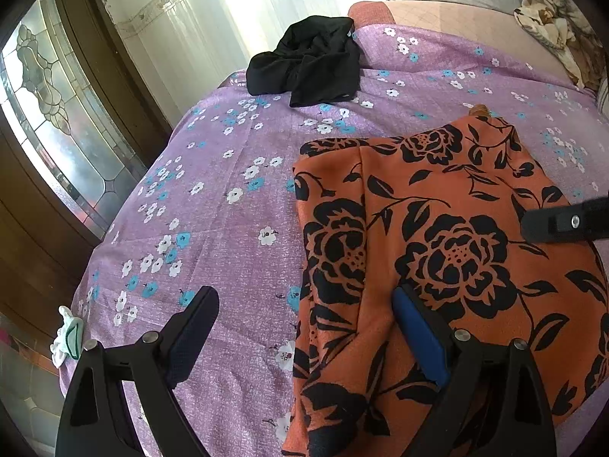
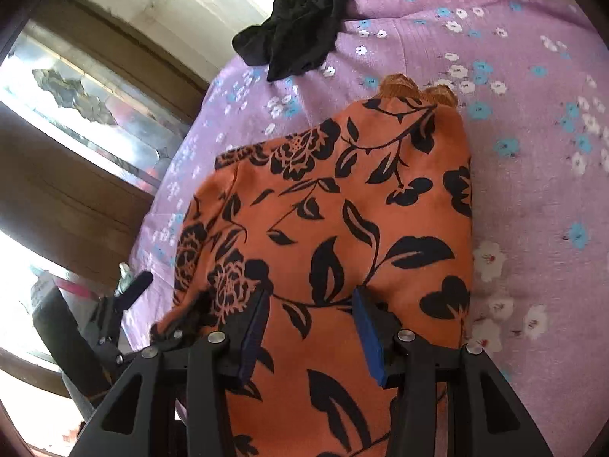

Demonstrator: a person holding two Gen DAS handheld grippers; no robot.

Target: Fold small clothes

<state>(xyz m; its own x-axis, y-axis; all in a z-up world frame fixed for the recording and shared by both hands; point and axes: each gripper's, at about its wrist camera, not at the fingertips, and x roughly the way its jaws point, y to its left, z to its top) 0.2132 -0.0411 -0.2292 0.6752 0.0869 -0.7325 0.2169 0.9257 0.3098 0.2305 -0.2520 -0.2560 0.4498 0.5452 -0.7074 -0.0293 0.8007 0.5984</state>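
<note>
An orange garment with a black flower print (image 1: 437,228) lies partly folded on the purple flowered bedsheet (image 1: 228,228); it fills the middle of the right wrist view (image 2: 335,228). My left gripper (image 1: 304,304) is open over the garment's left edge, its right finger resting on the cloth and its left finger over the sheet. My right gripper (image 2: 310,304) is open above the garment's near part, nothing between its fingers. Its finger shows at the right edge of the left wrist view (image 1: 563,221). The left gripper shows at the lower left of the right wrist view (image 2: 125,297).
A crumpled black garment (image 1: 308,61) lies at the bed's far edge, also in the right wrist view (image 2: 297,26). A small white and green cloth (image 1: 66,337) hangs at the bed's left edge. A wooden door with leaded glass (image 1: 57,122) stands left. A patterned pillow (image 1: 552,26) lies far right.
</note>
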